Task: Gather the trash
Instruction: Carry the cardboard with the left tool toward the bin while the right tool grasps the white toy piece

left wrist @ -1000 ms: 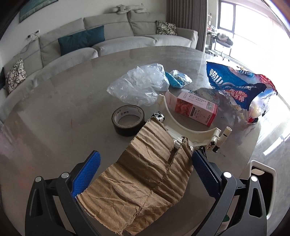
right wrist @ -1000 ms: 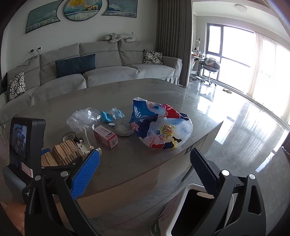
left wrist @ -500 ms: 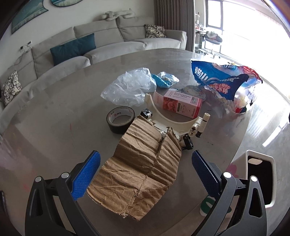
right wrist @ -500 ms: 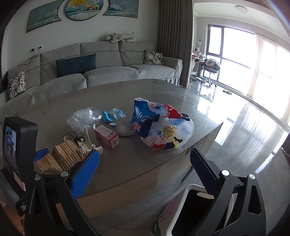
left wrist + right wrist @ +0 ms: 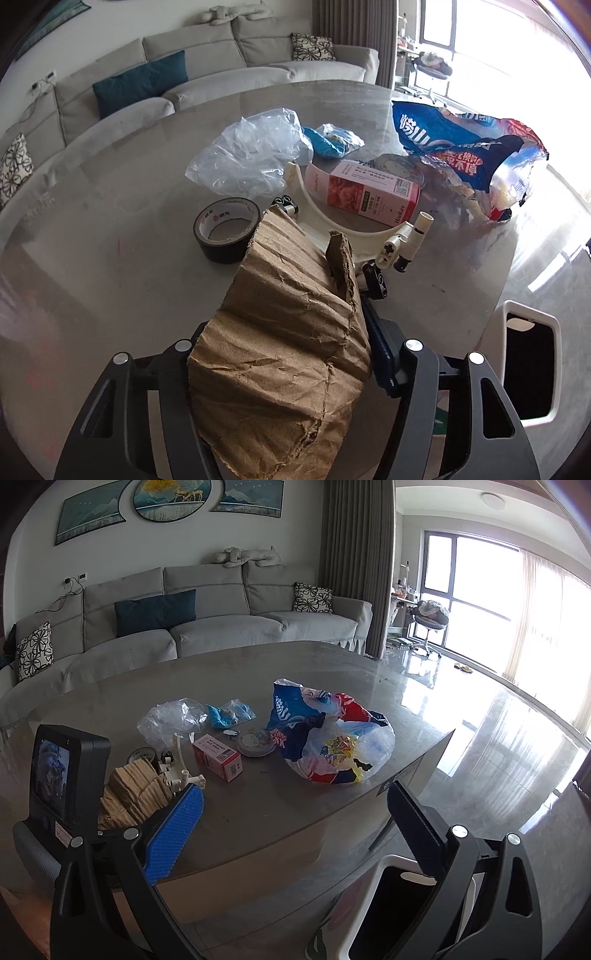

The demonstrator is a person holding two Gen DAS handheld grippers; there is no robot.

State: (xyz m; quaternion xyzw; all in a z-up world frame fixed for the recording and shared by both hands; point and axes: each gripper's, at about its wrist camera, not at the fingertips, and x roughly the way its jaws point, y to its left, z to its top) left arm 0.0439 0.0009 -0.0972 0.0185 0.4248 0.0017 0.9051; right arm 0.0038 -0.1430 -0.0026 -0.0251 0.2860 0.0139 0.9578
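Left wrist view was filled in its lower centre by a crumpled piece of brown cardboard (image 5: pixel 291 347), its long axis running from the bottom of the frame up toward the middle, its torn far end raised and pointing toward the tape roll (image 5: pixel 227 229). The left gripper (image 5: pixel 291 369) was closing on it, the cardboard bowed between the jaws; the right-hand blue pad (image 5: pixel 378 354) touched its edge, while the other pad was hidden beneath it. The gripper tilted steeply down at the grey table (image 5: pixel 92 277).

Just beyond the cardboard lay a white curved plastic part (image 5: pixel 332 229), then a pink carton (image 5: pixel 369 192) on its side. Farther up sat a clear plastic bag (image 5: pixel 255 151), a small blue packet (image 5: pixel 328 144), and at the upper right a large blue and red printed bag (image 5: pixel 461 147). A white bin (image 5: pixel 528 362) with a dark opening stood off the table at the lower right.

From the right wrist view, the right gripper (image 5: pixel 295 834) hung with jaws spread wide and nothing between them, over the table's near edge, the bin (image 5: pixel 388 904) below it. The cardboard (image 5: pixel 133 794) showed at the left, beside the left gripper's camera unit (image 5: pixel 66 775). A grey sofa (image 5: pixel 207 627) ran along the far wall, with curtains and bright windows at the upper right.
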